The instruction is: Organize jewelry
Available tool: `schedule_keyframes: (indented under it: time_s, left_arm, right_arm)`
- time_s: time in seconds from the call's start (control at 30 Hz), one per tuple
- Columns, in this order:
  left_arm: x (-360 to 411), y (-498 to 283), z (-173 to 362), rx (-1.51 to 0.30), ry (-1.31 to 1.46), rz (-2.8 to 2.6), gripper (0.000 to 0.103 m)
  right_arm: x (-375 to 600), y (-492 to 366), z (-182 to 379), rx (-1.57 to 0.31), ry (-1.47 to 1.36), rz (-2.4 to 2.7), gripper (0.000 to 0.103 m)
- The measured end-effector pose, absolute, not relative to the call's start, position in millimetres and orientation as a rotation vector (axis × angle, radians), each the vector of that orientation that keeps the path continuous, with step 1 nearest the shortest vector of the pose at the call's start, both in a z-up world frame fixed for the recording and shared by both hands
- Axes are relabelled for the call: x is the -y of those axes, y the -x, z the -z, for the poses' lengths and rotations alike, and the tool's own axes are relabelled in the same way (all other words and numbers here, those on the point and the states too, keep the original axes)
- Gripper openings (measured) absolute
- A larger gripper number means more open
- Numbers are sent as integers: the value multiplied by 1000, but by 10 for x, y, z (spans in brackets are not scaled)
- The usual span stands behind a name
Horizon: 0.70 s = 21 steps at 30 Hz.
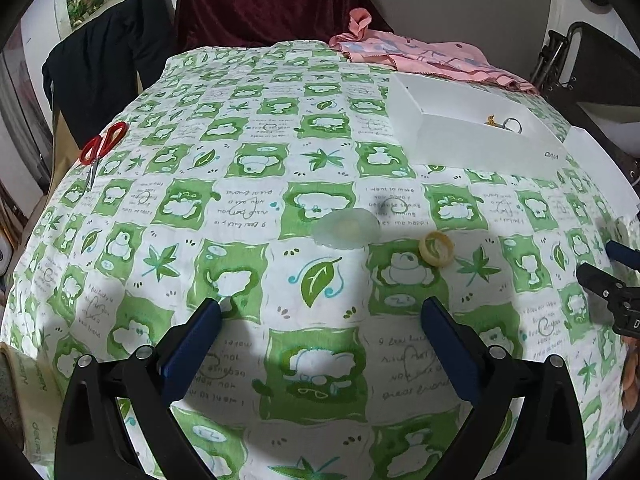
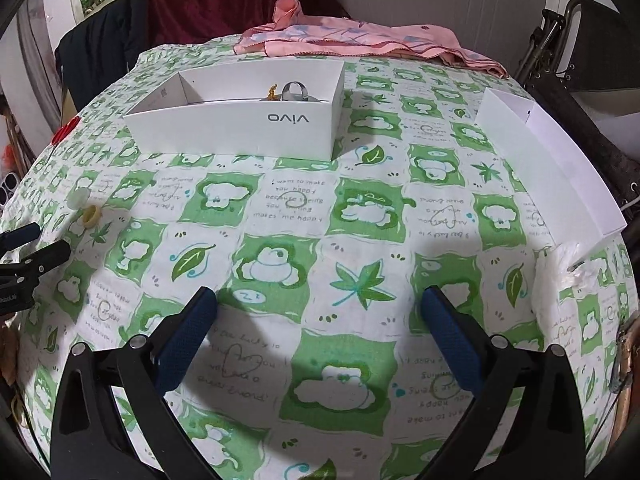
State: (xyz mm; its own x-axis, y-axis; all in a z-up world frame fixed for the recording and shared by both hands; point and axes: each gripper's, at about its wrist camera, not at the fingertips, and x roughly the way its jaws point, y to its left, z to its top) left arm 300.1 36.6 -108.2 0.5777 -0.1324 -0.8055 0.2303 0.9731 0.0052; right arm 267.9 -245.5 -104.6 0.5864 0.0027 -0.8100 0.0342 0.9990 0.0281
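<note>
From my left wrist view, the left gripper [image 1: 322, 306] hangs over the tabletop [image 1: 256, 160] with its fingers [image 1: 192, 344] wide apart and nothing between them, I'd judge ready for the yellow ring [image 1: 436, 249] lying just beyond, to the right. The ring lies nearly flat, tipped slightly, its hole facing up and toward me; being round, it has no long axis. Beside it lies a small clear lid [image 1: 346, 229]. The white box [image 1: 472, 130] sits far right and already holds a few pieces. From my right wrist view, the right gripper [image 2: 320, 306] is likewise spread and empty; the box [image 2: 240, 128] stands straight ahead, its long side across my view, and the ring [image 2: 91, 216] is far left.
</note>
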Motion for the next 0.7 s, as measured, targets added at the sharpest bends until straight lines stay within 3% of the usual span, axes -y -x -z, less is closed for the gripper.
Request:
schedule_keyframes:
  time_s: [0.37, 0.53, 0.7]
  left_arm:
    - [-578, -2951, 926, -869, -14, 233, 97]
    - [-458, -2904, 889, -843, -56, 254, 70]
    - [-217, -2844, 839, -813, -120, 320, 63]
  right_arm:
    - [2561, -2579, 940, -856, -182, -88, 97]
    - [2621, -2521, 866, -802, -231, -106, 97]
    - [2643, -2526, 855, -796, -245, -109, 97]
